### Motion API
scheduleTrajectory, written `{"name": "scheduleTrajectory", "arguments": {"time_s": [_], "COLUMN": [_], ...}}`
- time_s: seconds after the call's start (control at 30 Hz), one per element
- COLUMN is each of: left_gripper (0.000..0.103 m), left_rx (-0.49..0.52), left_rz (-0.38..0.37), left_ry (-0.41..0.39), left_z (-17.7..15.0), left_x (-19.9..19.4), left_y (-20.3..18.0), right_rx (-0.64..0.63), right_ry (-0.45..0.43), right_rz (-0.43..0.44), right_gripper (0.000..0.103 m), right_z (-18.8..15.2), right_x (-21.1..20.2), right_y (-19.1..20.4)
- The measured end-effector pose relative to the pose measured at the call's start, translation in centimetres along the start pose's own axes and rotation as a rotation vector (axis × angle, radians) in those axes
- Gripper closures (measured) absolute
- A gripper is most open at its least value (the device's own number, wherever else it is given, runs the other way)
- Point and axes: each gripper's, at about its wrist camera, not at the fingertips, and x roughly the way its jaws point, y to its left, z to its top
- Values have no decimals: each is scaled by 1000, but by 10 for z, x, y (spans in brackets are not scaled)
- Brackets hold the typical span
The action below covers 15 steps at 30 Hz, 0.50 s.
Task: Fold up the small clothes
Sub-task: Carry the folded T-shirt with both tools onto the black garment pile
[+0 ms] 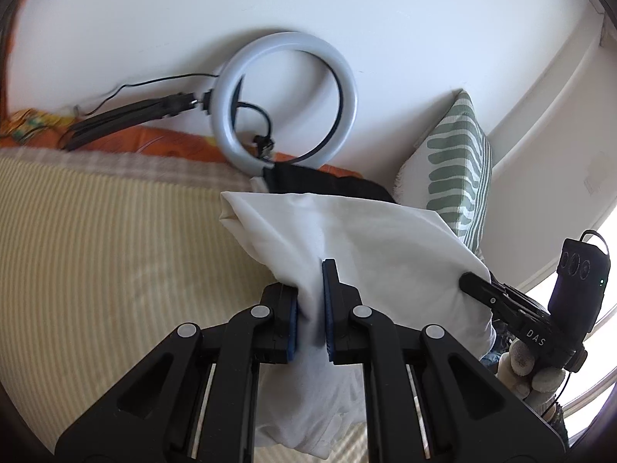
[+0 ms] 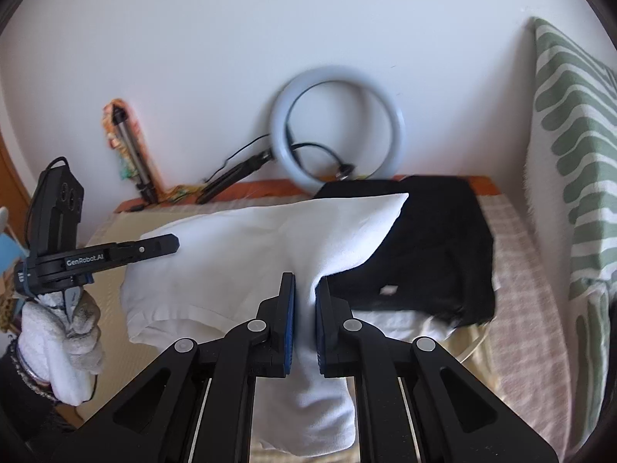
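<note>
White garment (image 2: pixel 246 254), soft knit, plain, lifted off the bed and stretched between two pinch points, one near each side. Bunched into a narrow pleat at each pinch, with loose cloth hanging below. Hemmed edge visible low on its left side in the right wrist view. Upper edge sagging slightly, far corner pointed. Partly overlapping a black garment (image 2: pixel 432 247) lying flat behind it, small white tag showing.

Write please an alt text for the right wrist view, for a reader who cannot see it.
The right gripper is shut on a white garment held up over a bed. The left gripper meets the cloth's left side. Behind are a black garment, a ring light and a green-striped pillow.
</note>
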Motion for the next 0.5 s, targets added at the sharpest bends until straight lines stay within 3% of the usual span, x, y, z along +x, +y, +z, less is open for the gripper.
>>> {"name": "scheduleTrajectory", "arguments": {"time_s": [0.27,0.5], "left_gripper": [94,94], "left_rx": [83,133], "left_rz": [12,47], "left_ry": [-47,-51], "left_z": [45,56], "left_x": [65,122], "left_y": [-46,-63], "right_rx": [-21,1], "right_ry": [-103,-106], "right_rz": [-45,-61], "right_gripper": [96,96], "right_z": [39,54], "right_x": [8,41], "right_y": [-65,-113]}}
